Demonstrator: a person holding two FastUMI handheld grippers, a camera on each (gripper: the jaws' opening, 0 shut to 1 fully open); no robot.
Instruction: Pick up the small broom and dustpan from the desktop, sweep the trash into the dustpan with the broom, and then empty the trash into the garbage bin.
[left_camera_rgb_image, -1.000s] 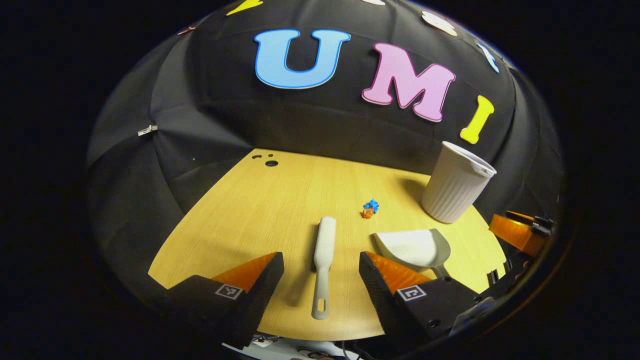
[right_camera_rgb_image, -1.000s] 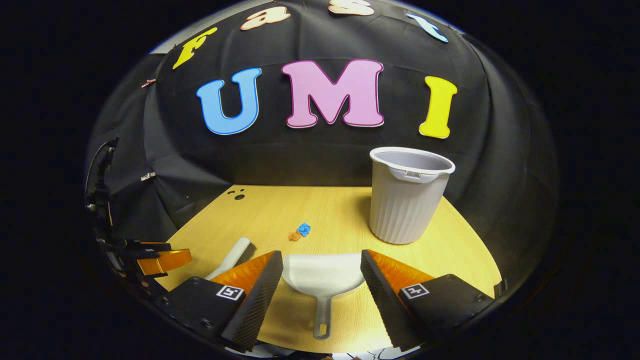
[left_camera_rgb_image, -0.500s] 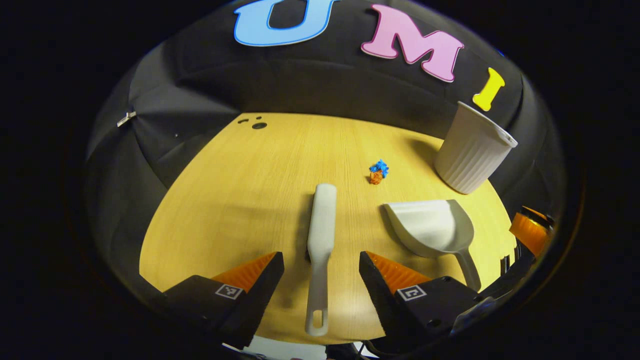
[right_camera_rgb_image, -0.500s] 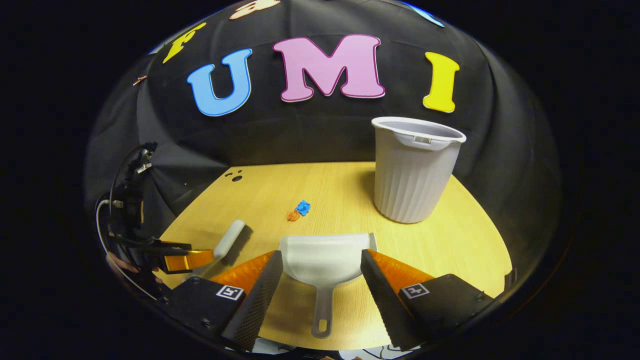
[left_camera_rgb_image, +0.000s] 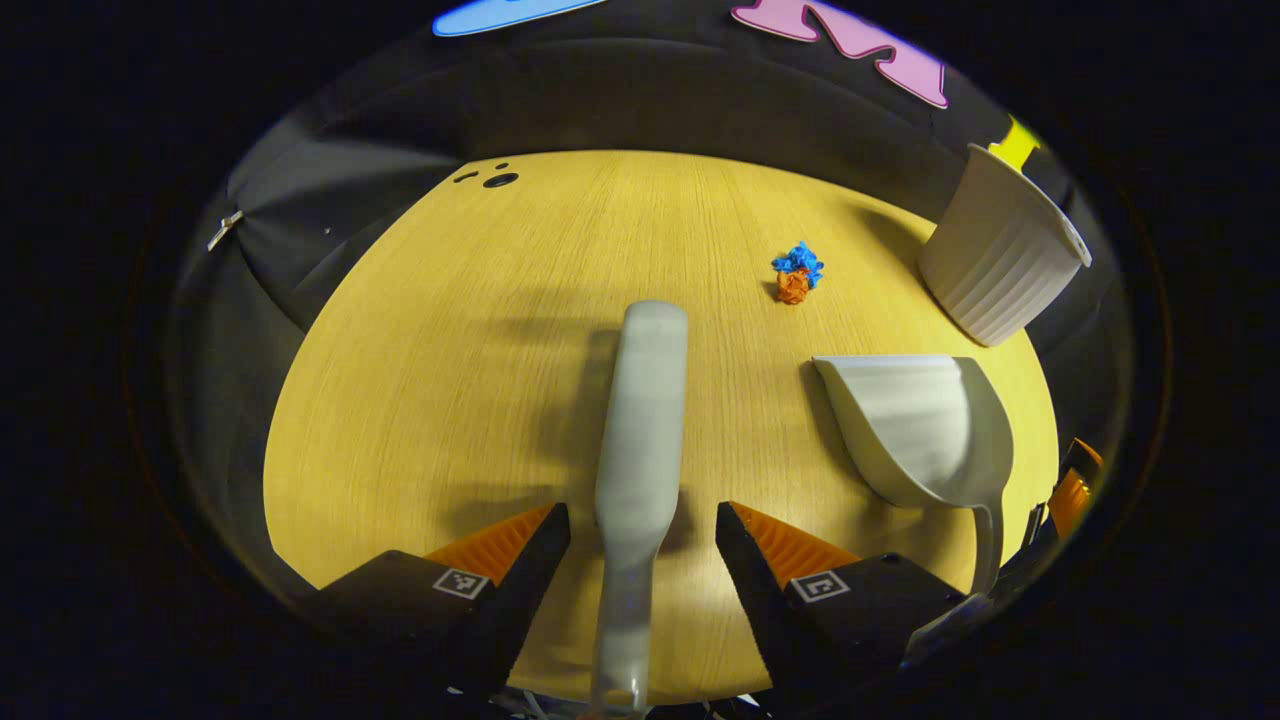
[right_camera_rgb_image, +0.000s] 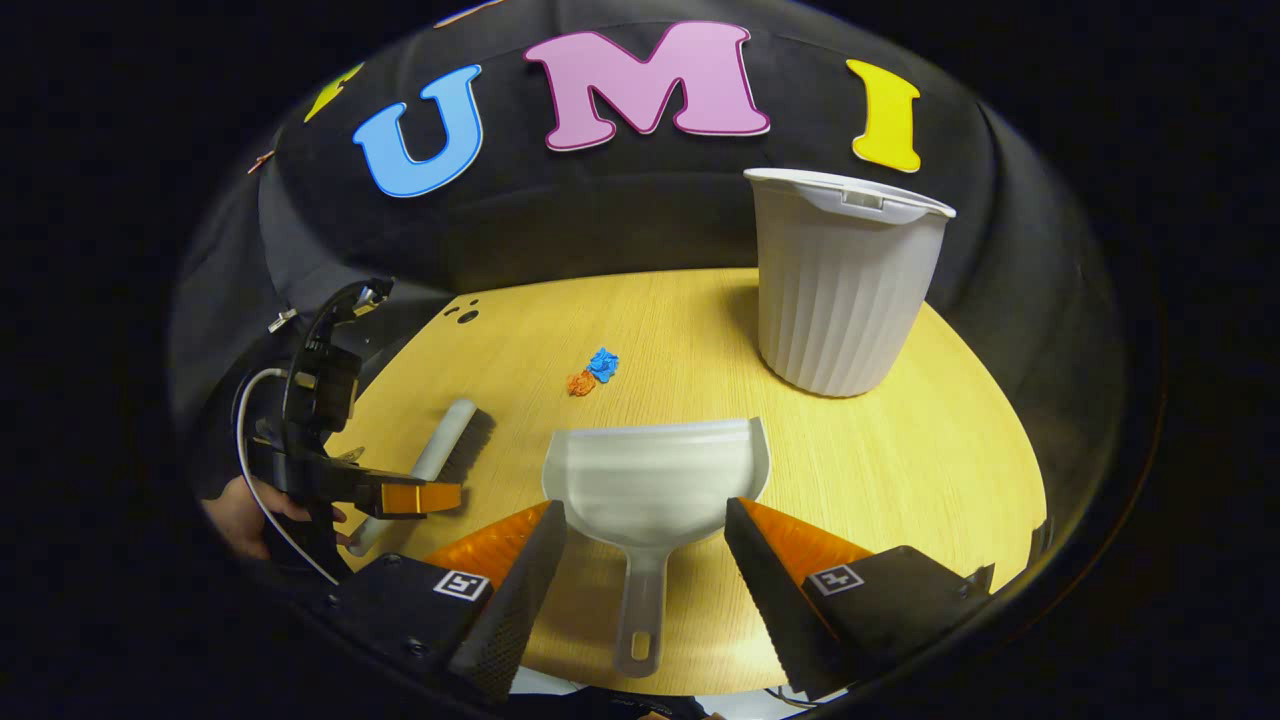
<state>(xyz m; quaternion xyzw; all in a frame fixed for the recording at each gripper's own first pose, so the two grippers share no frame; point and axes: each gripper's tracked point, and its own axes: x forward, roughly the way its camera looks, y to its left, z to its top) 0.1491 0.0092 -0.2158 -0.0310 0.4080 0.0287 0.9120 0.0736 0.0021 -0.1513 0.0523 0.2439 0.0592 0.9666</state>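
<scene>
Bin (right_camera_rgb_image: 845, 285) stands upright near the desk's (left_camera_rgb_image: 430, 400) far right edge. Dustpan (right_camera_rgb_image: 655, 480) lies near the front edge, handle between the right gripper's (right_camera_rgb_image: 645, 560) spread jaws, untouched. Broom (left_camera_rgb_image: 640, 420) lies likewise between the left gripper's (left_camera_rgb_image: 640, 560) spread jaws. Trash (left_camera_rgb_image: 797, 273) sits mid-desk.

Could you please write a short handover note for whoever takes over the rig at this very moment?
Left gripper: open, fingers either side of the broom handle, not closed on it.
Right gripper: open, fingers either side of the dustpan where its handle begins, no grip.
Broom and dustpan both lie flat on the desktop. The trash, a blue scrap and an orange scrap touching, sits beyond them, unswept. The garbage bin stands upright at the far right.
Done: both grippers lined up for pickup.
Left: close on both handles, lift, sweep the trash into the dustpan, tip it into the bin.
</scene>
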